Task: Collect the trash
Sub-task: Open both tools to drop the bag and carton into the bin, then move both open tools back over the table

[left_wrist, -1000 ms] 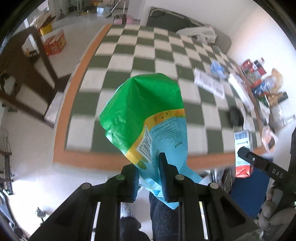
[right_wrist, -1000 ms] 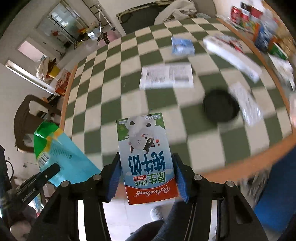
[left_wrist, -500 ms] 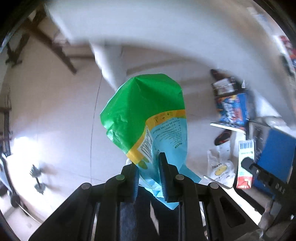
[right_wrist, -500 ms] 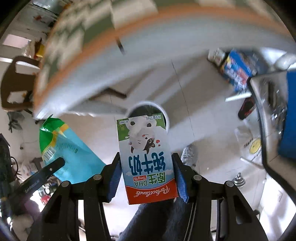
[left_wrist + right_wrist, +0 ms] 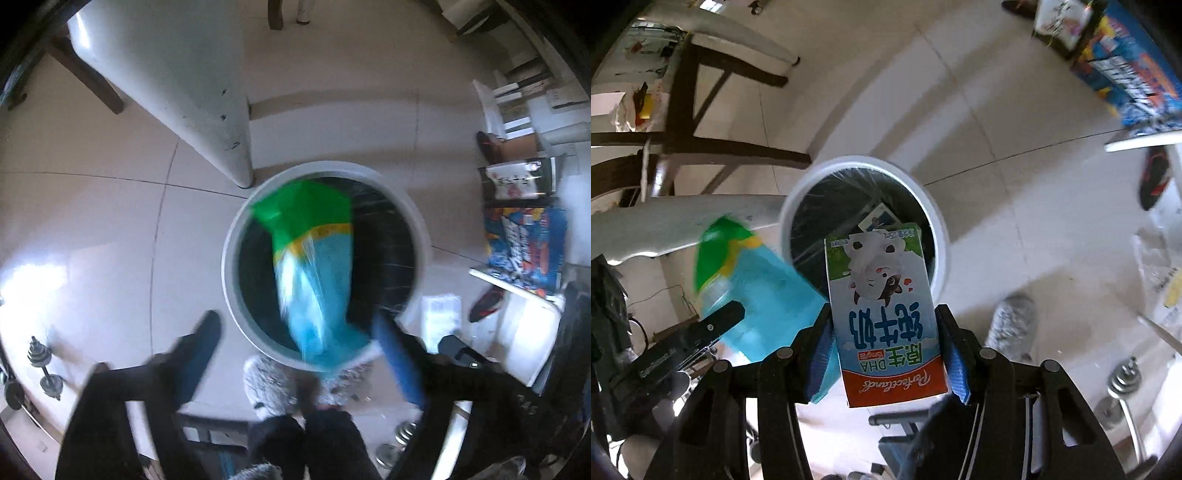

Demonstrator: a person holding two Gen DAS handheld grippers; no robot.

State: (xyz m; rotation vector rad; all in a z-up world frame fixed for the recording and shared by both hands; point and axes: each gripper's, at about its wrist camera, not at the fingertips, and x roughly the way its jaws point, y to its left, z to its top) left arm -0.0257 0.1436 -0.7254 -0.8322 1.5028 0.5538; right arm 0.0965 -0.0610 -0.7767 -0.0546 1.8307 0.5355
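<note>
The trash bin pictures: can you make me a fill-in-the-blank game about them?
1. The green and blue snack bag is dropping from the left gripper into the round white ____.
2. The cartoon animal on the milk carton is a ____.
3. The right gripper, its jaws opening, has the ____ between them.
4. The liner inside the bin is coloured ____.

Missing words: bin; cow; milk carton; black
</note>
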